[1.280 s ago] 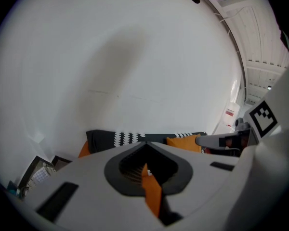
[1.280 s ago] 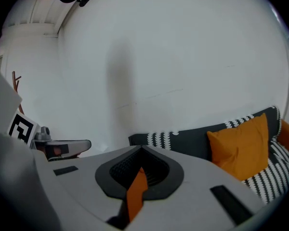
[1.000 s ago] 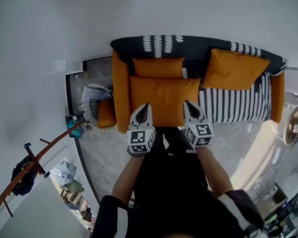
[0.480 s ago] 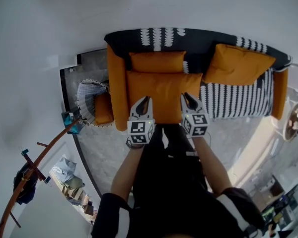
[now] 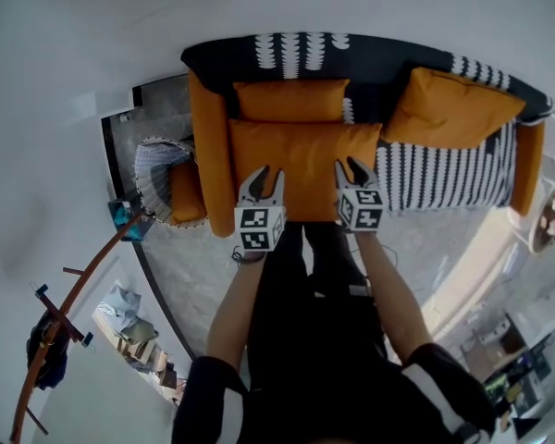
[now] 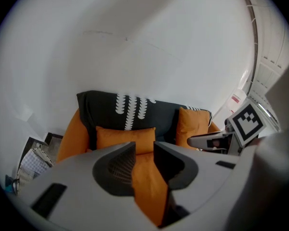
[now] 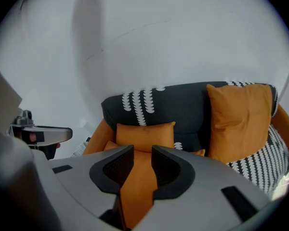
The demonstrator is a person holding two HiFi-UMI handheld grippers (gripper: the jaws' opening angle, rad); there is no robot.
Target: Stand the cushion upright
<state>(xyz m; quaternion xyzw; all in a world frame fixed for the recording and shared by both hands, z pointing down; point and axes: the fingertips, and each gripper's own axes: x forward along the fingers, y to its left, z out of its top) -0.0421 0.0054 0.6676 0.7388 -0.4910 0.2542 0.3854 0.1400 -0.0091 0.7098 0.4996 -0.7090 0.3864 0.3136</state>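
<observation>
Beside the armrest (image 5: 208,155), the cushion (image 5: 305,166) lies flat on the sofa (image 5: 388,74) seat.

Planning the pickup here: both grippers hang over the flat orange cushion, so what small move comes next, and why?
Probably lower both grippers onto the near edge of the large cushion, then close. The left gripper and right gripper have their jaws opening. The cushion shows in each gap, but no pad presses on it, and it lies flat on the sofa seat.

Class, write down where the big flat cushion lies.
In the head view, the big cushion lies flat at the sofa's left end, beside the orange armrest and just in front of the small cushion.
</observation>
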